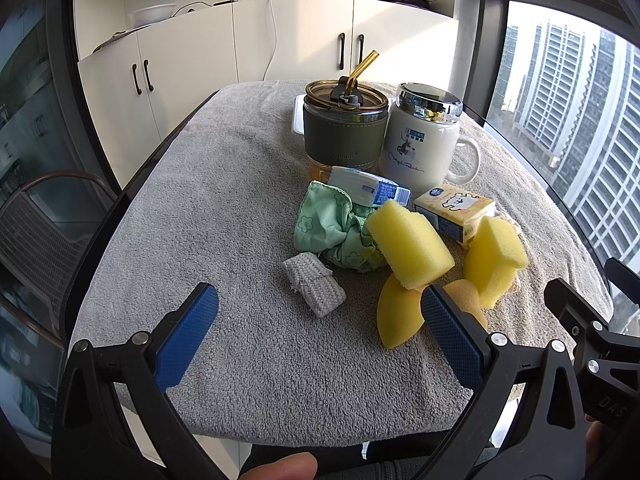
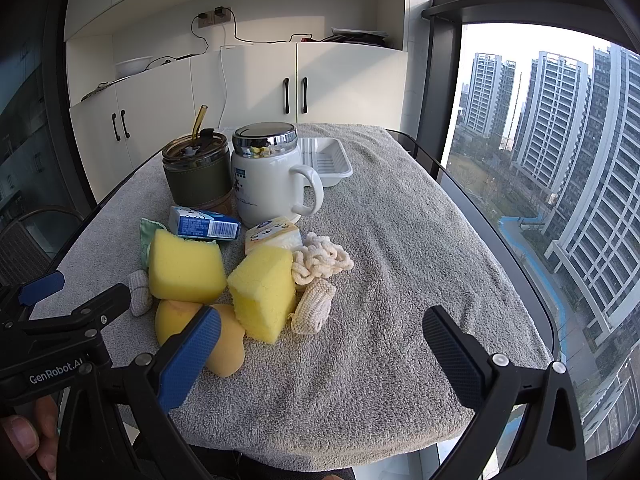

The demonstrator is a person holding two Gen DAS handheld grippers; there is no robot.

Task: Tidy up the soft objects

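A pile of soft things lies on the grey towel-covered table (image 1: 220,220). Two yellow block sponges (image 1: 408,244) (image 1: 494,260) lean on two rounded orange-yellow sponges (image 1: 398,314). A green flowered cloth (image 1: 336,228) and a grey knitted roll (image 1: 314,286) lie to their left. In the right wrist view I see the sponges (image 2: 186,266) (image 2: 264,292), a cream knitted roll (image 2: 314,310) and a cream looped cloth (image 2: 320,260). My left gripper (image 1: 320,304) is open and empty, just short of the grey roll. My right gripper (image 2: 322,328) is open and empty, near the cream roll.
A green tumbler with a straw (image 1: 346,126) and a white lidded mug (image 1: 424,140) stand behind the pile. A blue tissue pack (image 1: 372,190) and a yellow tissue pack (image 1: 454,210) lie by them. A white tray (image 2: 326,160) sits at the back. A window lies to the right.
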